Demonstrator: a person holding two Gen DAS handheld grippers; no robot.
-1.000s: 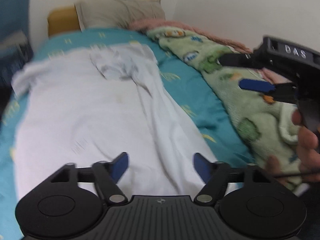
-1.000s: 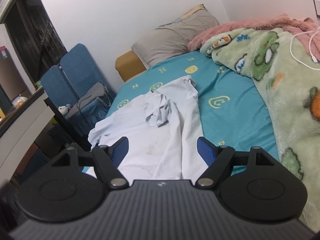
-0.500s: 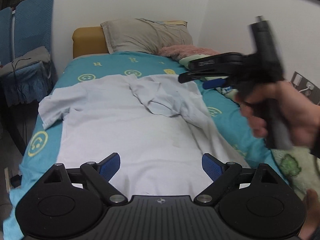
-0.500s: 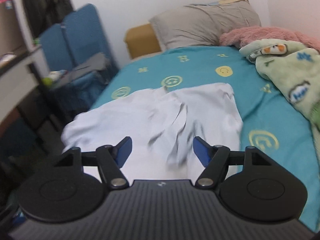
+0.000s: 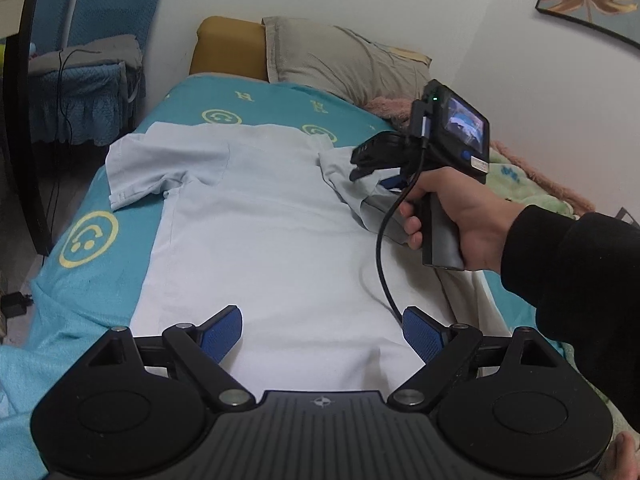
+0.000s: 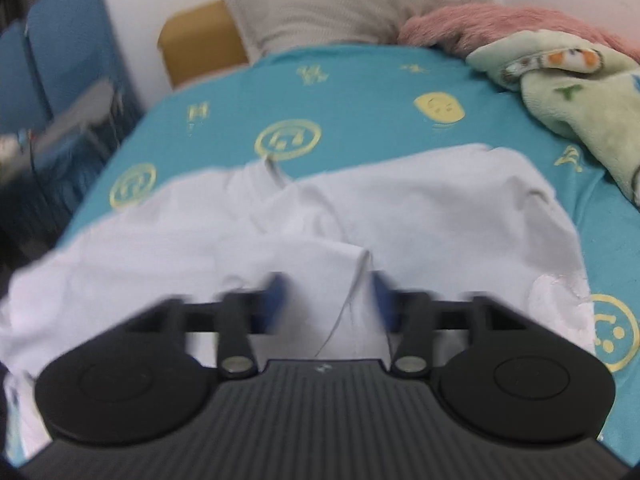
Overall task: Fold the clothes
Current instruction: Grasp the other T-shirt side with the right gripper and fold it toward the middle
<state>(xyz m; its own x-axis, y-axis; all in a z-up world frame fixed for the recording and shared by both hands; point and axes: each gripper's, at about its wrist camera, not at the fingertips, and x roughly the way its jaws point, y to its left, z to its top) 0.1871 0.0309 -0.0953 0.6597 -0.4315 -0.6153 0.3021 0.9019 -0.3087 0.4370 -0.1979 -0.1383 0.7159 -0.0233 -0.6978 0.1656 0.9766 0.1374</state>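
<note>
Pale blue cotton, thin and limp: the shirt lies spread along the bed over a teal sheet printed with yellow smiley faces, its hem nearest the left tool and its collar end toward the pillow. One short sleeve lies flat out to the left; the other is bunched up at the right tool.

By the look of it the cloth is light and soft, will sag and crease wherever it is lifted, and will slide easily on the sheet. Seams, the sleeve cuff and the hem seem the surest places to pinch, since a single layer there should not slip out.

In the left wrist view the left tool hangs released over the hem, fingers wide apart with nothing between them. In the right wrist view, the right tool's fingers stand narrowed on either side of a raised fold of the sleeve, blurred by motion; whether they have clenched it I cannot tell.

The sheet carries letters between the smileys, an "H" among them. No brand is legible anywhere.
</note>
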